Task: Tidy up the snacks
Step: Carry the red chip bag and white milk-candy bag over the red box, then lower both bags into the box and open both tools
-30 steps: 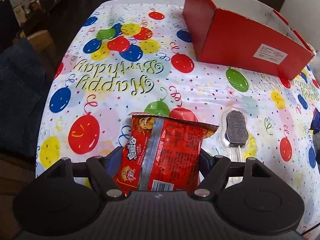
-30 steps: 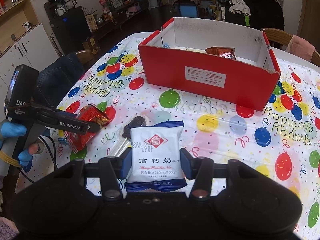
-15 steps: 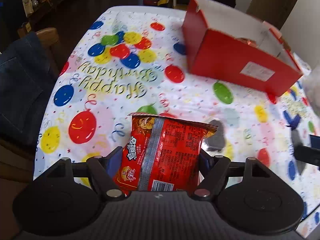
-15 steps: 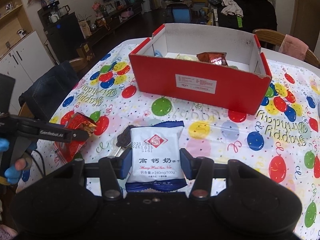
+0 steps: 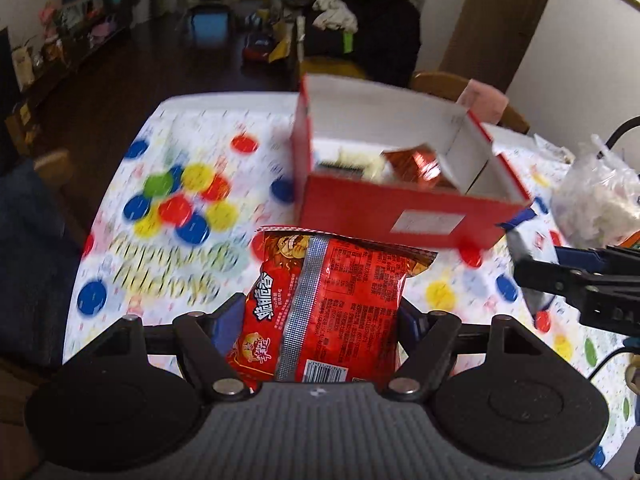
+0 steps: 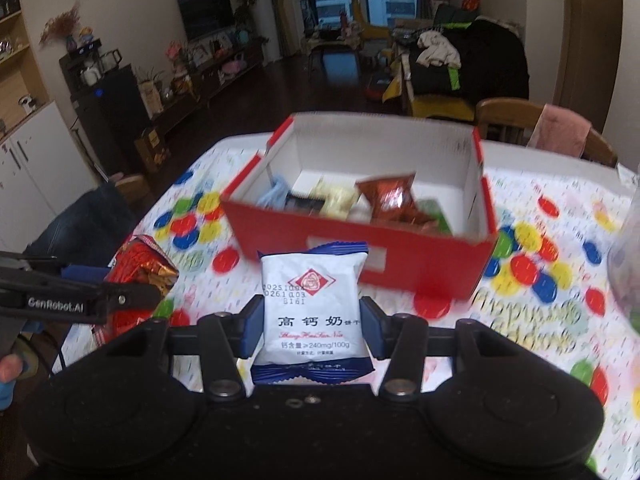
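A red noodle packet (image 5: 328, 308) is pinched between the pads of the left claw (image 5: 320, 322), held above the table (image 5: 188, 264) on the near side of the red box (image 5: 384, 216). A white and blue biscuit packet (image 6: 313, 312) is pinched by the right claw (image 6: 313, 326), also raised in front of the red box. The table is covered with a white cloth printed with coloured balloons and birthday lettering. Several snack packets, 1 of them brown-red (image 6: 390, 200), are seen inside the open box. To the right of the box a clear plastic bag (image 5: 596, 196) is seen on the cloth. Behind the box, wooden chairs (image 6: 516, 124), a pink cloth draped on 1, a dark floor, a television (image 6: 206, 10) and white cabinets (image 6: 36, 168) are visible.
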Available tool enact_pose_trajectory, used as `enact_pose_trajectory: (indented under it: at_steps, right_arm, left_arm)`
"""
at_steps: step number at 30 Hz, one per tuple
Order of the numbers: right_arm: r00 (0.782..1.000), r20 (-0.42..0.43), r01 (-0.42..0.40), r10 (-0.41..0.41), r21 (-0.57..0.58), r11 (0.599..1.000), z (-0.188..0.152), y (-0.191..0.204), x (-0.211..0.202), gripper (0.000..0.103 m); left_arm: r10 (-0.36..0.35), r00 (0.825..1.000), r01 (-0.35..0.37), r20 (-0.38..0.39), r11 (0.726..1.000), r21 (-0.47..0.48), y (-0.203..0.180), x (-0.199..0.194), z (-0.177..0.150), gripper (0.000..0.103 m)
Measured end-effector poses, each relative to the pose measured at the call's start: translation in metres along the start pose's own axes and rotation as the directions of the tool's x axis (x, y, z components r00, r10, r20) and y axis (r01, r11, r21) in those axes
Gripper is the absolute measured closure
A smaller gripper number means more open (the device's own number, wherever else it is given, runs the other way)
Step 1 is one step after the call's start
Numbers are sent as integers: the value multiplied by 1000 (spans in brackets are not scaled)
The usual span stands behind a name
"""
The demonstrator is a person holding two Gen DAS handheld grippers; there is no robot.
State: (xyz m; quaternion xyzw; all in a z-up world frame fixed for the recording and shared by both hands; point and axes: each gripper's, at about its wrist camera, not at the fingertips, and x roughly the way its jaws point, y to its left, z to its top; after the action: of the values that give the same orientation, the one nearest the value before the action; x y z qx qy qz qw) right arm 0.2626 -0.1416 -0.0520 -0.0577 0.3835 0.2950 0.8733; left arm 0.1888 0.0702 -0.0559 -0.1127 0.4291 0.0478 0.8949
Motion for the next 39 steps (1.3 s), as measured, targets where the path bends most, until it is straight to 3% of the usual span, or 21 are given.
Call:
enact_pose_trajectory:
  at_steps: [7, 16, 29, 39]
  right_arm:
    - [998, 46, 36, -36, 5, 999, 34, -16, 7, 54]
    - [997, 35, 72, -74, 44, 996, 69, -48, 37, 54]
    - [994, -35, 101, -100, 46, 994, 100, -76, 99, 54]
    - [990, -112, 85, -86, -11, 996, 97, -73, 138, 54]
  left_arm:
    - [-1, 998, -2, 55, 999, 50, -26, 3, 40, 27]
    - [33, 997, -40, 76, 995, 87, -47, 34, 82, 27]
    - [93, 995, -96, 38, 991, 92, -57, 95, 130, 27]
    - [144, 989, -142, -17, 985, 102, -60, 139, 144, 27]
